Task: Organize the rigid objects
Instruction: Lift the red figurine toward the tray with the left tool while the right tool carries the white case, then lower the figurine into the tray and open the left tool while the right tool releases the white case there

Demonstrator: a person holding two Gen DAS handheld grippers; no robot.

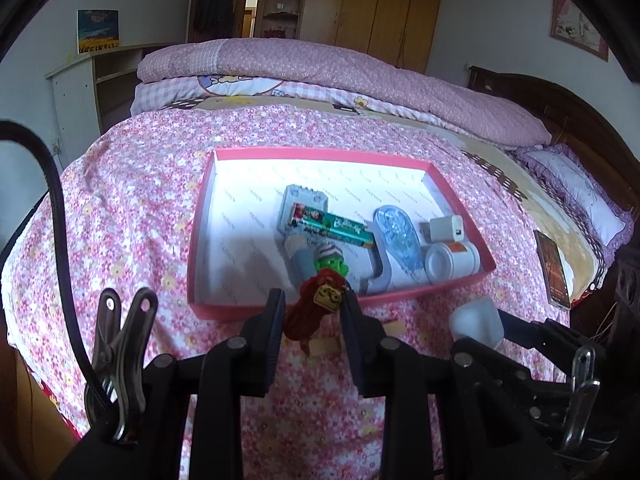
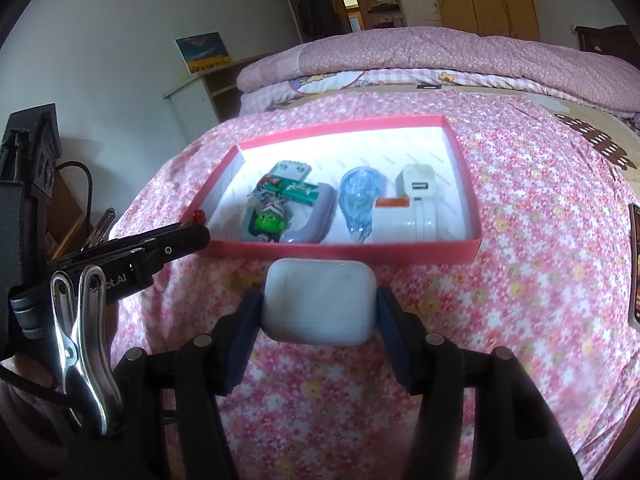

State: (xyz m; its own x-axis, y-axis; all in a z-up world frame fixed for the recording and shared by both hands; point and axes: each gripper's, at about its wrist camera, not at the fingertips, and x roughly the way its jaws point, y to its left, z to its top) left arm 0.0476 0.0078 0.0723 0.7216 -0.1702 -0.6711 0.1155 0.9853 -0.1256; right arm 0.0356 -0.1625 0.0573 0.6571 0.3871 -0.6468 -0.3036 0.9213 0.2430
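Above a bed (image 1: 140, 208) spread with pink floral cloth: 2 hand-held grippers, both loaded, both just short of the near wall of a shallow pink tray (image 1: 320, 156). Left gripper (image 1: 313, 312) clenched on a small red toy (image 1: 310, 314) with a yellow face, held over the cloth at the tray's near rim. Right gripper (image 2: 319, 307) clamped on a pale, rounded white case (image 2: 319, 305), pads pressed to its 2 sides, likewise raised above the cloth in front of the rim; seen from the left wrist as a pale block (image 1: 476, 322) at lower right.

Already inside the tray, crowded toward its near right half: a grey block (image 1: 306, 210) with a green tube (image 1: 334, 228) lying across it, a green figure (image 1: 332, 262) just below, a clear blue tape dispenser (image 1: 398, 236) beside them, then a white charger (image 1: 446, 229) and a white roll (image 1: 452, 262) in the right corner. Far-left part of the tray floor bare white.

On the cloth, well right of the tray, a dark flat phone (image 1: 554, 270). Behind, a folded pink quilt (image 1: 320, 64) and wooden wardrobe (image 1: 380, 4).
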